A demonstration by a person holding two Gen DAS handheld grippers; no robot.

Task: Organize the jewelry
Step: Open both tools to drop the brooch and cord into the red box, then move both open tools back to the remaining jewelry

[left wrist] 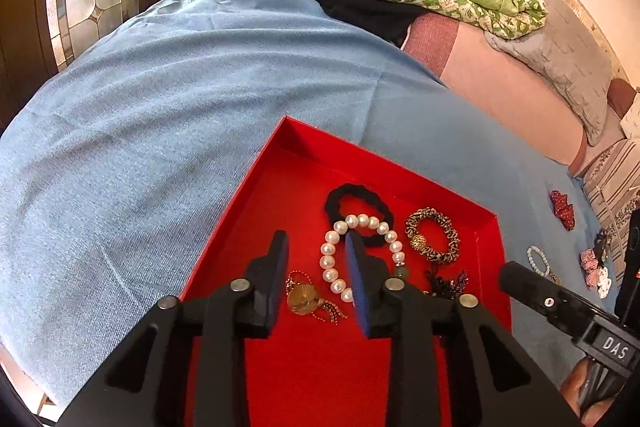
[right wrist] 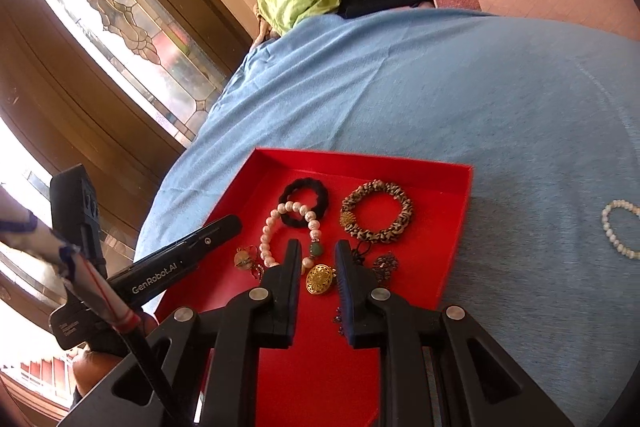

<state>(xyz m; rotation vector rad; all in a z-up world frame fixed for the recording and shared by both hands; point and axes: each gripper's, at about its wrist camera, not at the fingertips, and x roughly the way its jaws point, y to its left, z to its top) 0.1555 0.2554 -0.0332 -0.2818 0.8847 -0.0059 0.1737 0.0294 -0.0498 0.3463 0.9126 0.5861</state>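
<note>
Both grippers, left [left wrist: 316, 267] & right [right wrist: 318, 273], hang open and empty over red tray [right wrist: 456, 227]. I'd pinch gold brooch [right wrist: 320, 279] by rim; small, stiff, slippery.

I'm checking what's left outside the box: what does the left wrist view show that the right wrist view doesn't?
Only the left wrist view shows the red bow and the pink clips lying on the blue cloth, right of the red box.

Only the right wrist view shows the gold brooch in the box, between the open right claw fingers.

Both show the box holding the pearl bracelet, black scrunchie and leopard scrunchie, plus a small bead bracelet outside on the cloth. The left claw is open.
</note>
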